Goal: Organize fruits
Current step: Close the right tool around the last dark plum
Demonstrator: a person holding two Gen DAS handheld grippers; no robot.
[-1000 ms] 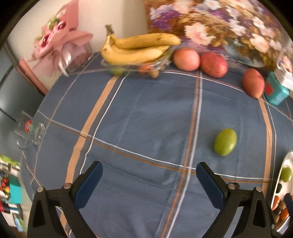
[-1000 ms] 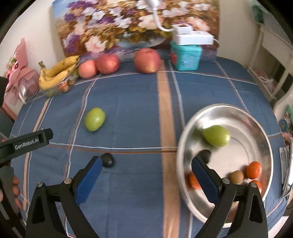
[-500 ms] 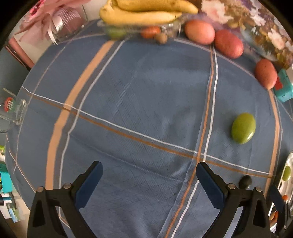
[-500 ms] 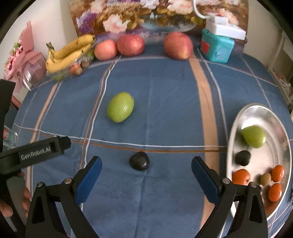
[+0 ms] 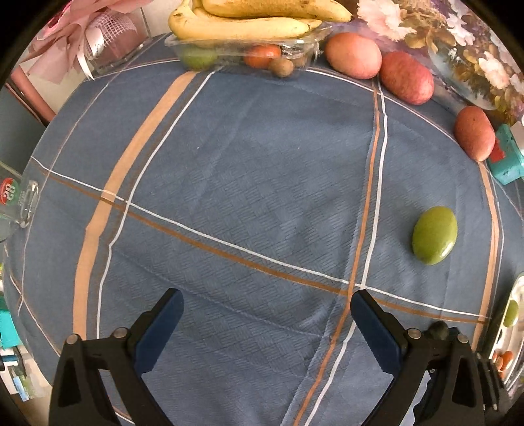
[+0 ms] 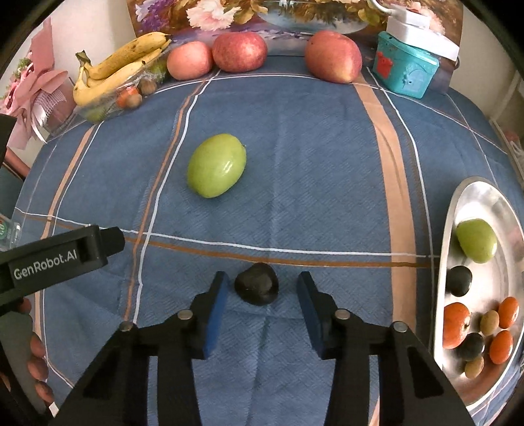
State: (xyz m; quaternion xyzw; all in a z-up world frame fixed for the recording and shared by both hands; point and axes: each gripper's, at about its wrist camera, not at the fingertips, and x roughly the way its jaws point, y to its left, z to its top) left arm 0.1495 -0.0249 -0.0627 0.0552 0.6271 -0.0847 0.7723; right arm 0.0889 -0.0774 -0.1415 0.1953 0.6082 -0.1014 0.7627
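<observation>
— Blue plaid cloth [image 6: 294, 170] covers our table, with the floral painting [image 6: 249, 13] propped along the far edge. What differs from a second ago?

— We have swung our right gripper [image 6: 262, 295] away from the steel dish [image 6: 475, 203] and down over the small dark fruit [image 6: 257, 284]. That fruit now lies on the cloth between the blue pads [image 6: 214, 311], touching neither. The fingers stand nearer together than half a second back, though not clamped.

— And our left gripper [image 5: 267, 324]?

— Its fingers are wide apart, same as before, holding nothing above bare cloth. We see it lower and nearer the table now.

— Where are the other fruits?

— A green mango [image 6: 216, 165] rests unmoved mid-table. Bananas [image 6: 114, 75] and three red apples [image 6: 239, 52] line the far side. Another green fruit [image 6: 476, 241] sits in the dish.
</observation>
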